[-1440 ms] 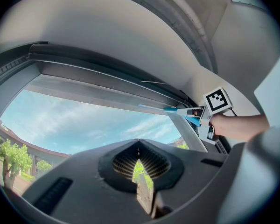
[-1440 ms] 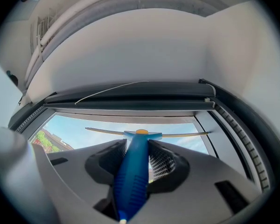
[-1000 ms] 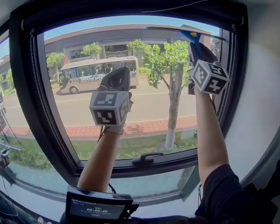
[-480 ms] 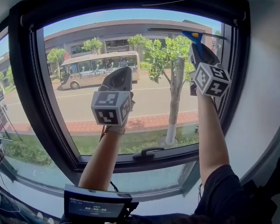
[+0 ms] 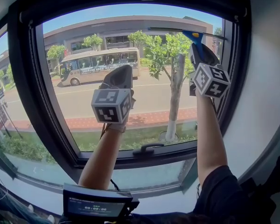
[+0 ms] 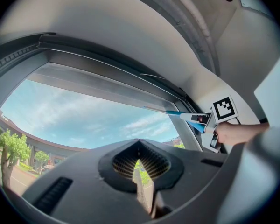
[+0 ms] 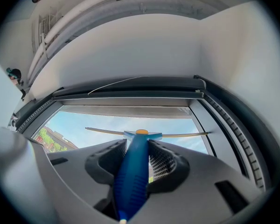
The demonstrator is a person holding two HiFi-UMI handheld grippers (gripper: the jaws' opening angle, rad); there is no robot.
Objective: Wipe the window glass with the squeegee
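Head view: up at the top right of the clear window glass (image 5: 84,101), a blue-handled plastic squeegee with thin rubber blade (image 5: 191,33), carried in the right gripper (image 5: 198,45).

Left gripper view: left gripper (image 6: 140,169) pinched together on nothing.

Right gripper view: clamped round the blue handle, just below the blade. Probably light and stiff, with a flexible blade edge; best held by the handle.

Open window glass (image 5: 84,107) below squeegee (image 5: 192,34), window frame (image 5: 237,69) tight at right.

left tongs (image 6: 140,164) closed, squeegee (image 6: 177,113) before window glass (image 6: 84,120)
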